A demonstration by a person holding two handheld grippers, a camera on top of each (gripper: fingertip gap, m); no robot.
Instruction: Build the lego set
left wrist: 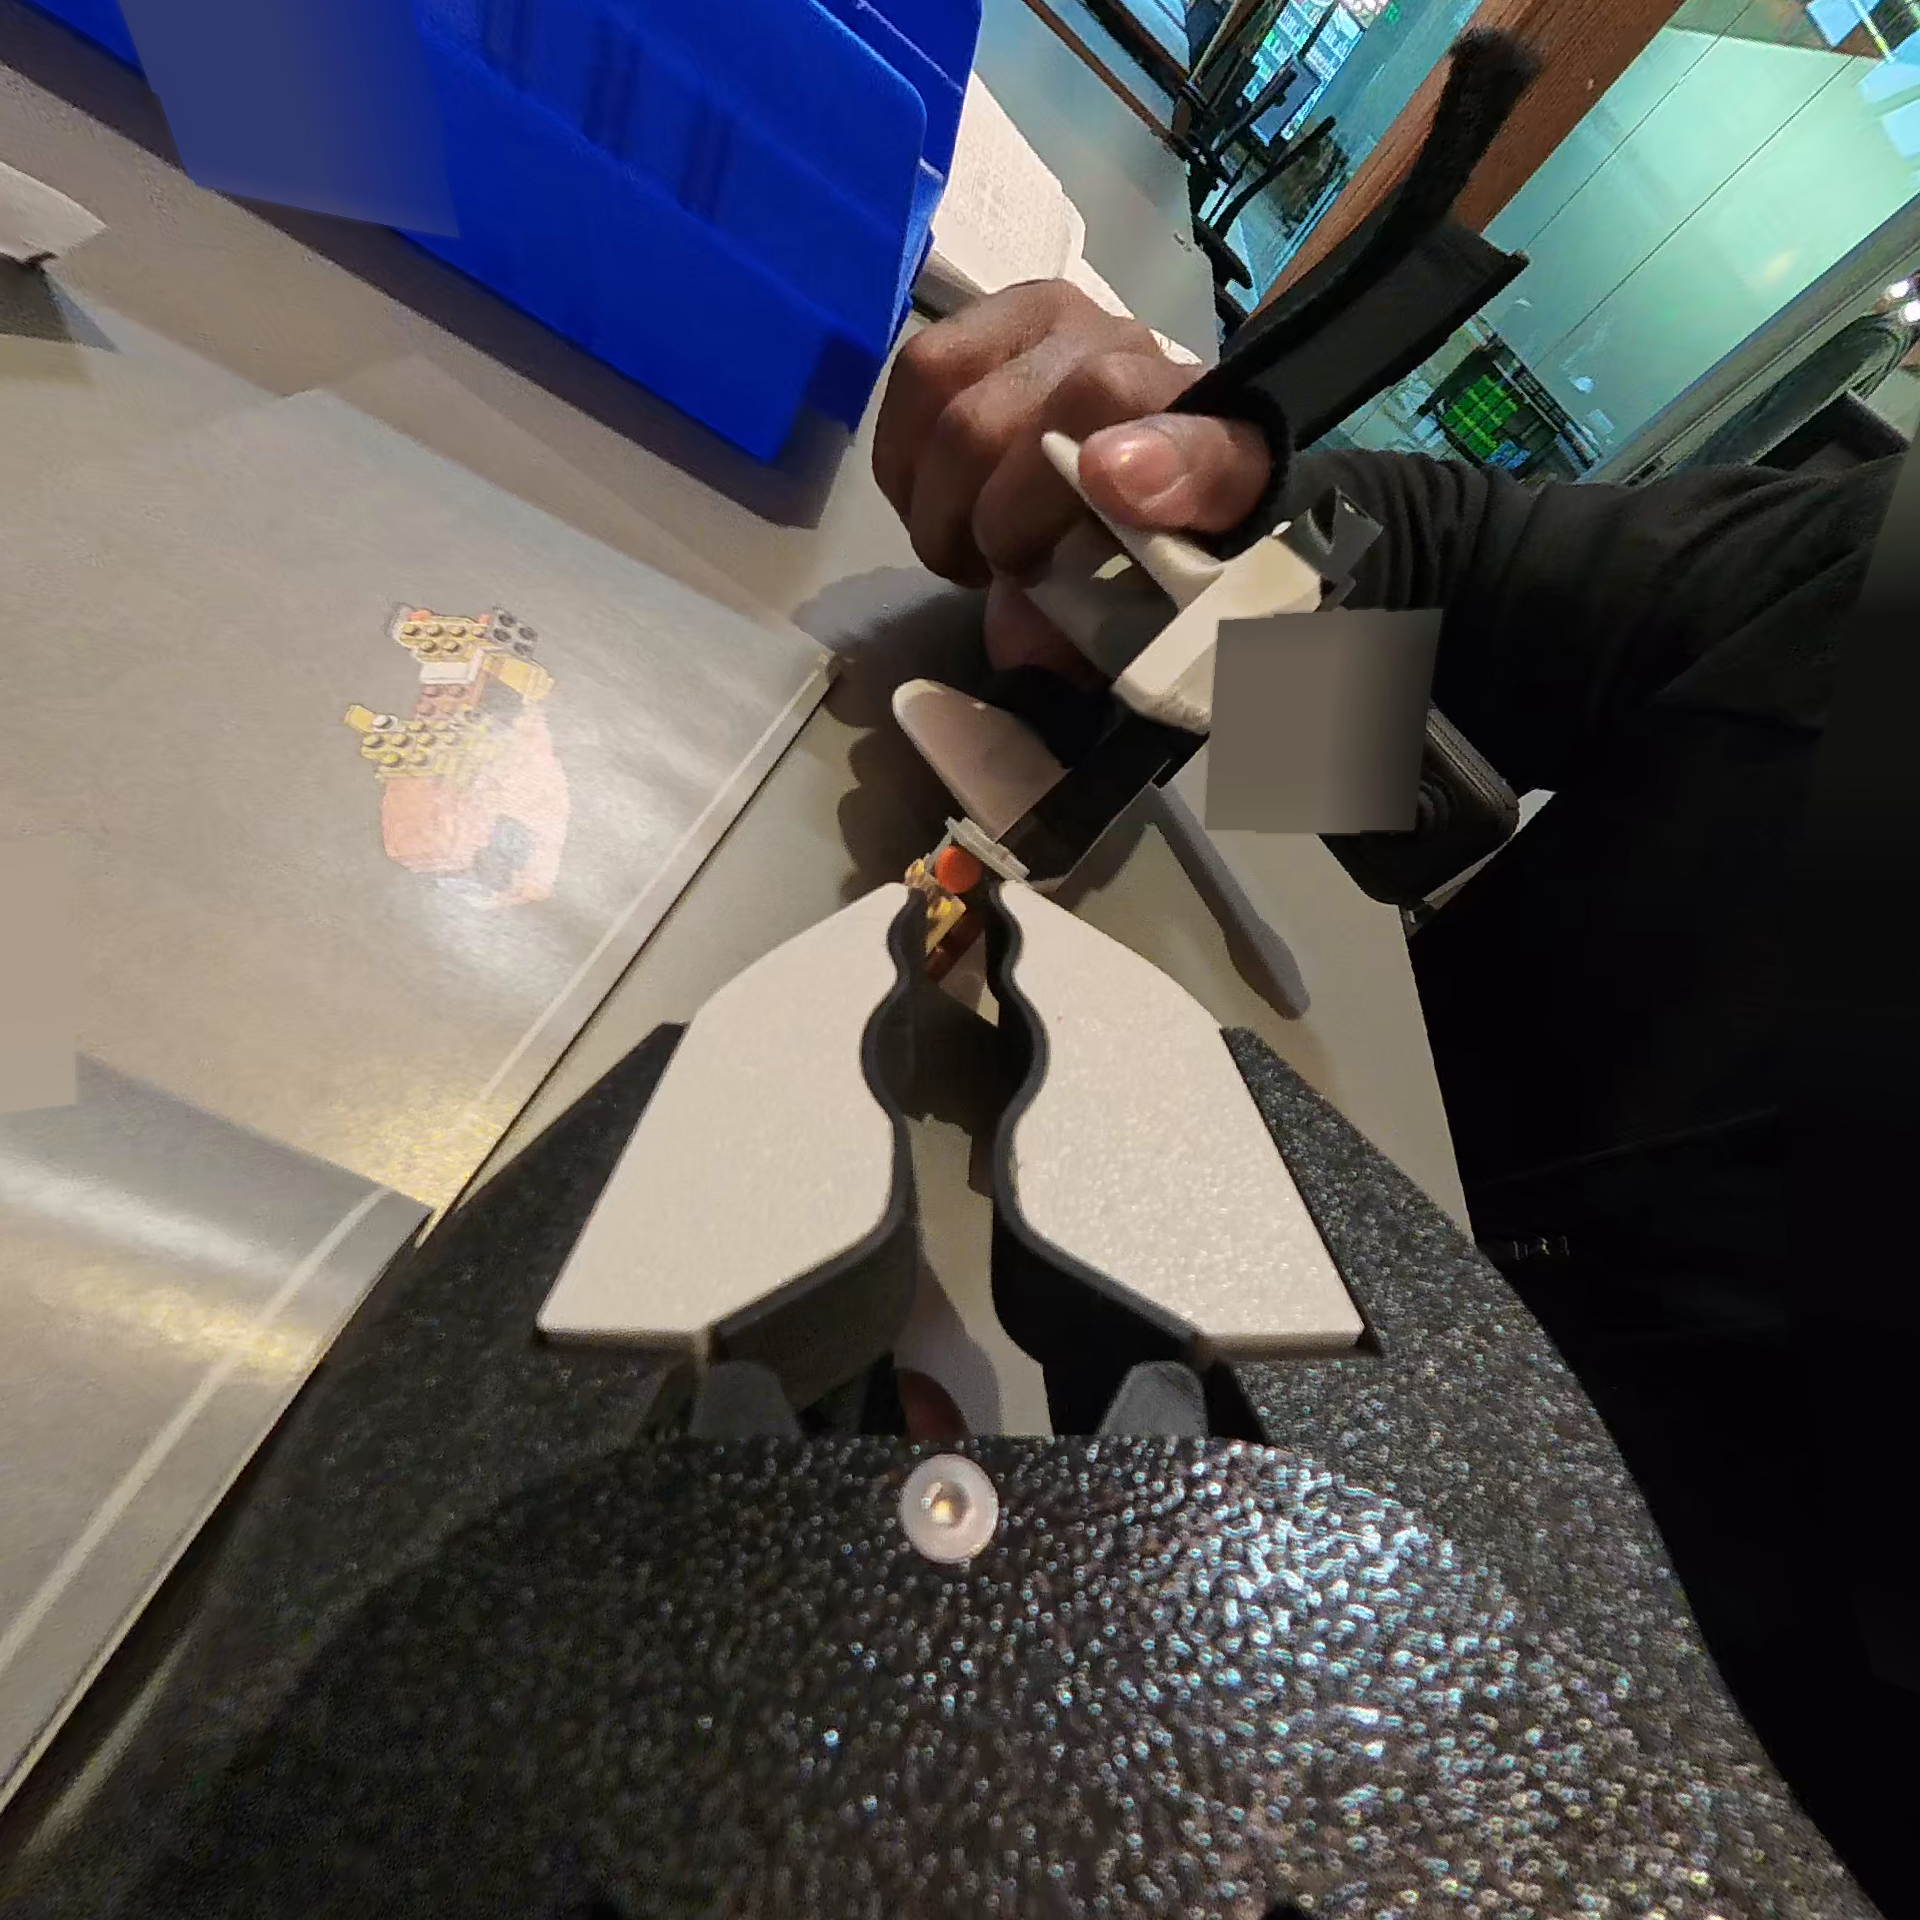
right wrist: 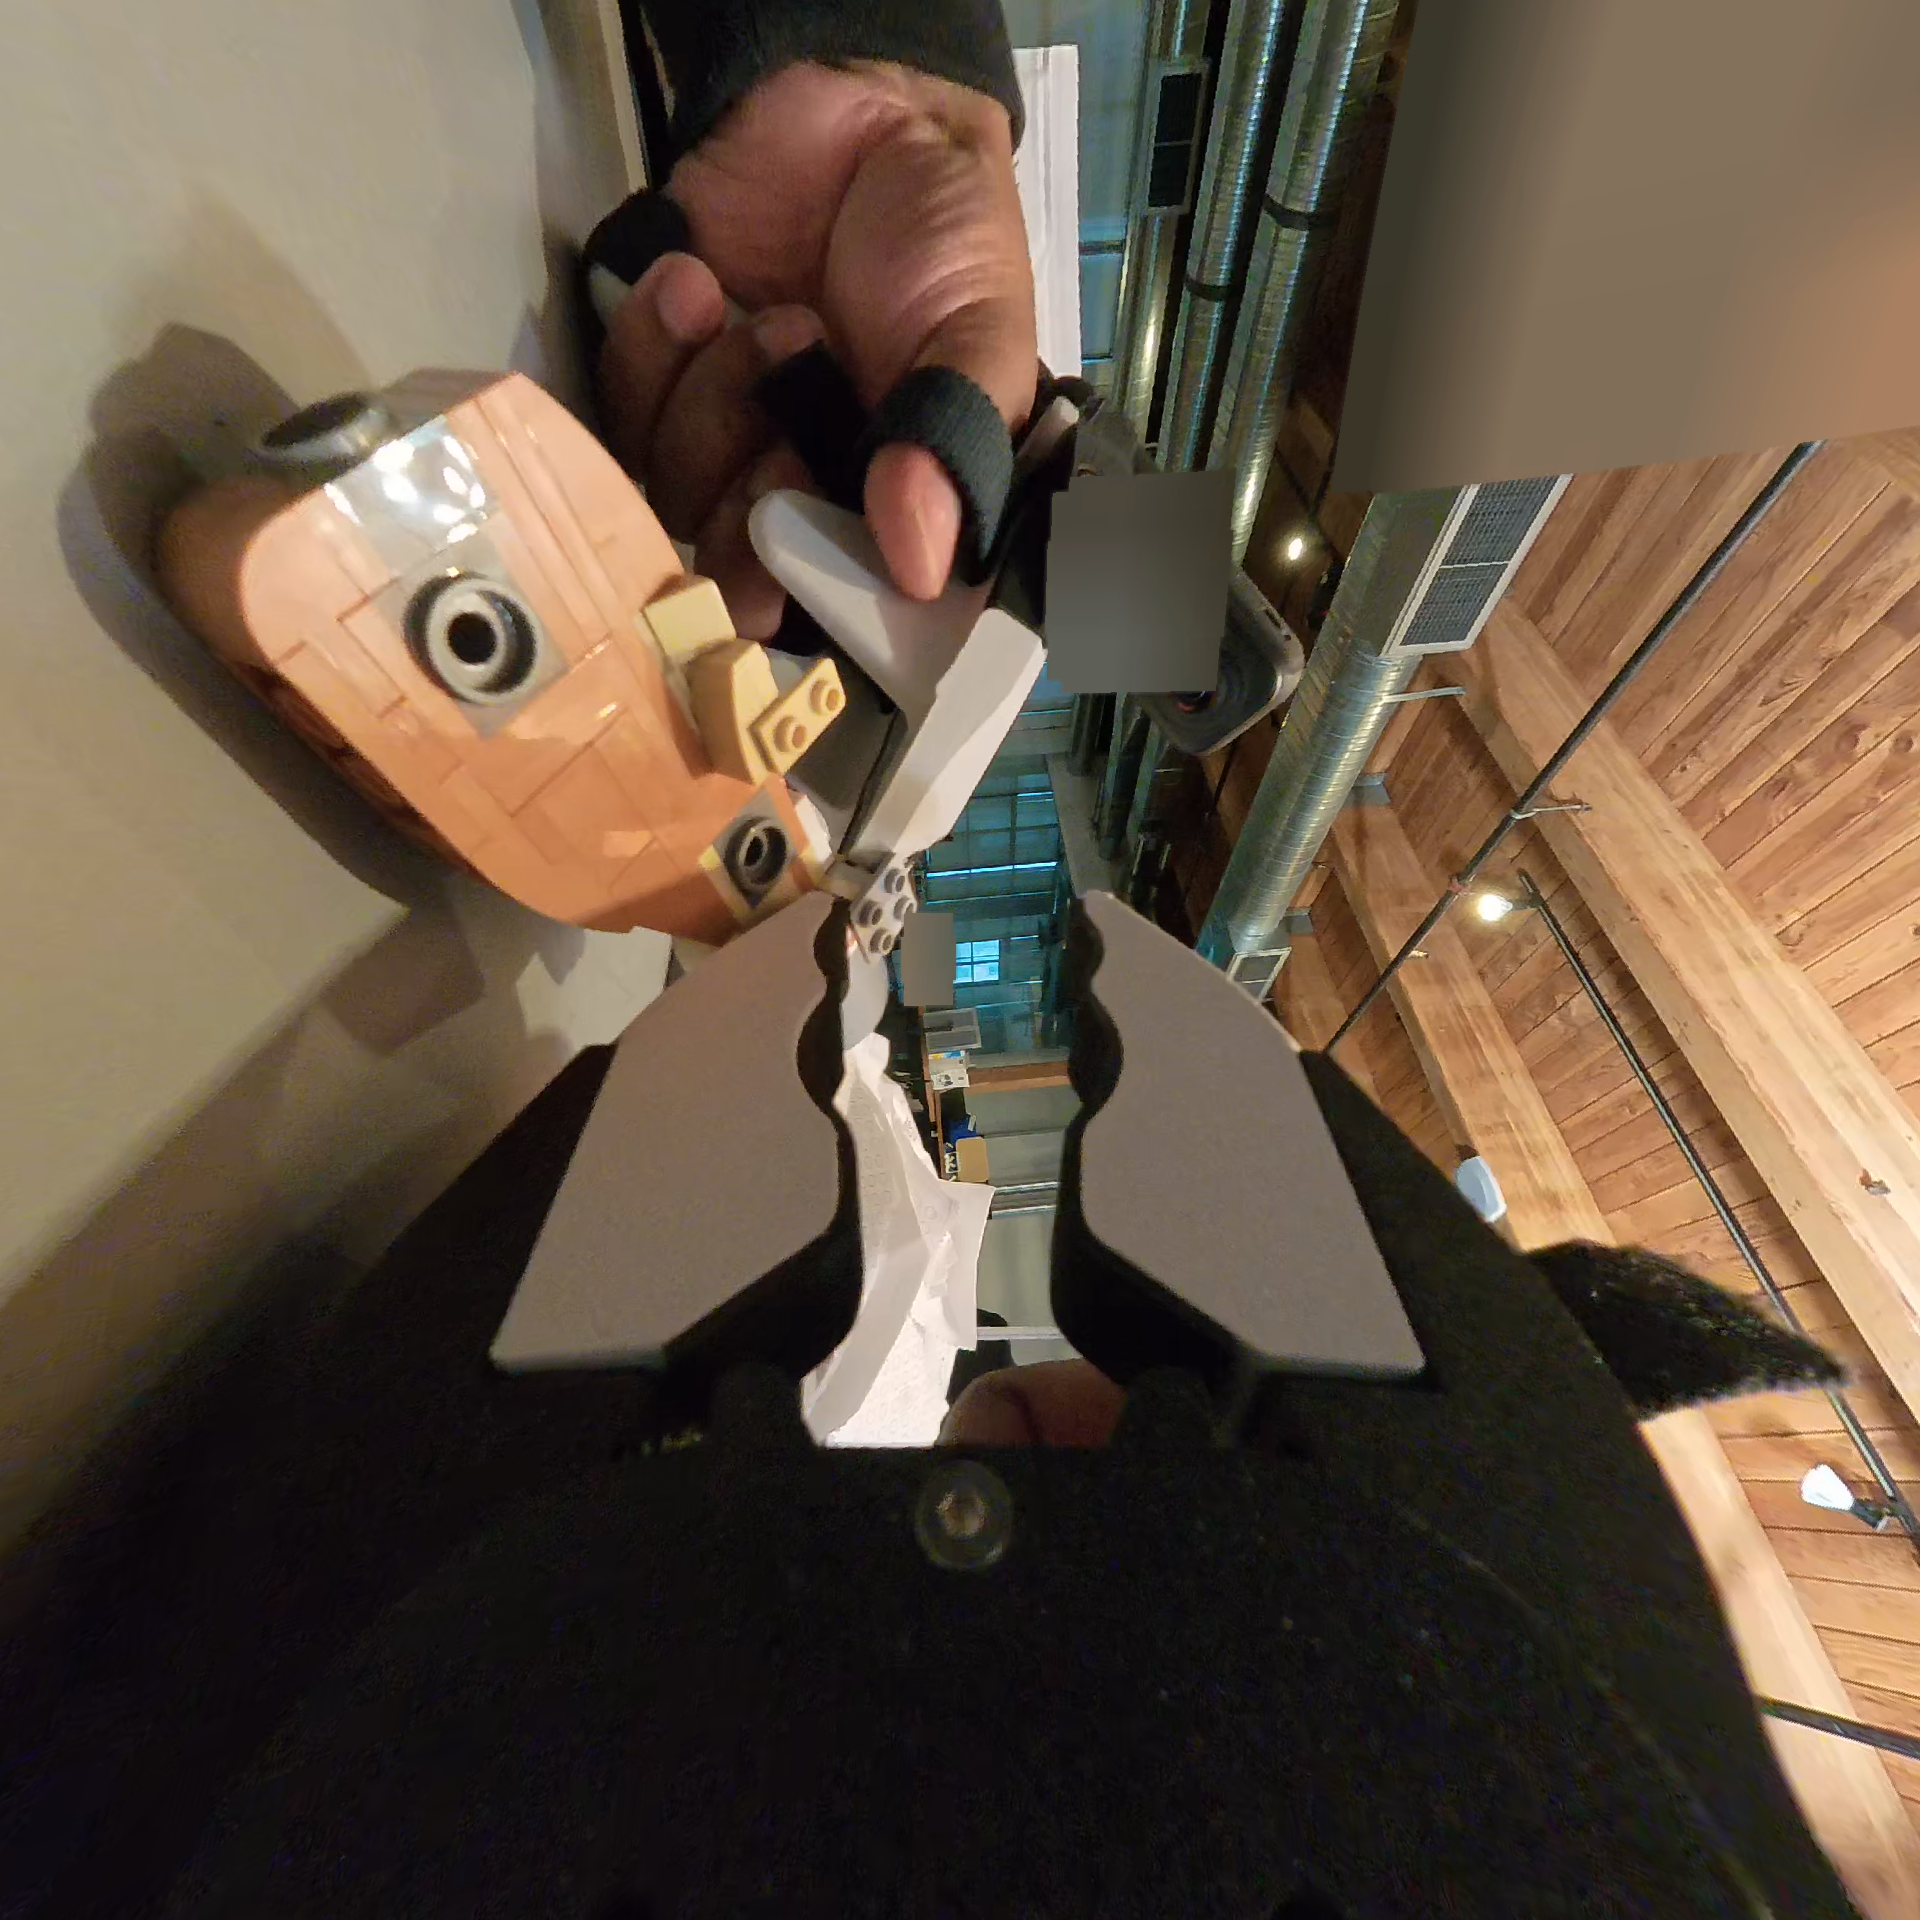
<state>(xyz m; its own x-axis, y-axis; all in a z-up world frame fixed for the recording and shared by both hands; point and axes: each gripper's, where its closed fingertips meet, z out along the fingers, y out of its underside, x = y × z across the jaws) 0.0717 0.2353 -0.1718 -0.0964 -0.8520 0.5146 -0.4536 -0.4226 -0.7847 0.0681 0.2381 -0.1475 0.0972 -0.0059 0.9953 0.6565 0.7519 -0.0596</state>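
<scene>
1. Between the smooth grey plastic fingers of the left gripper [left wrist: 948,914], pinched at their tips, sits a small tan-and-orange studded lego assembly [left wrist: 943,902].
2. Right gripper [right wrist: 961,914] fingers stand narrowly apart, a small grey studded lego plate [right wrist: 881,912] touching one tip.
3. Glossy salmon-coloured rounded lego model [right wrist: 499,665] rests on the matte worktop [right wrist: 156,935].

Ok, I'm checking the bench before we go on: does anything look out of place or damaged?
Only a crumpled white paper towel, seen through the open right tongs, looks like stray litter. The orange lego model, with the left tongs pinching its tan end, appears intact.
</scene>
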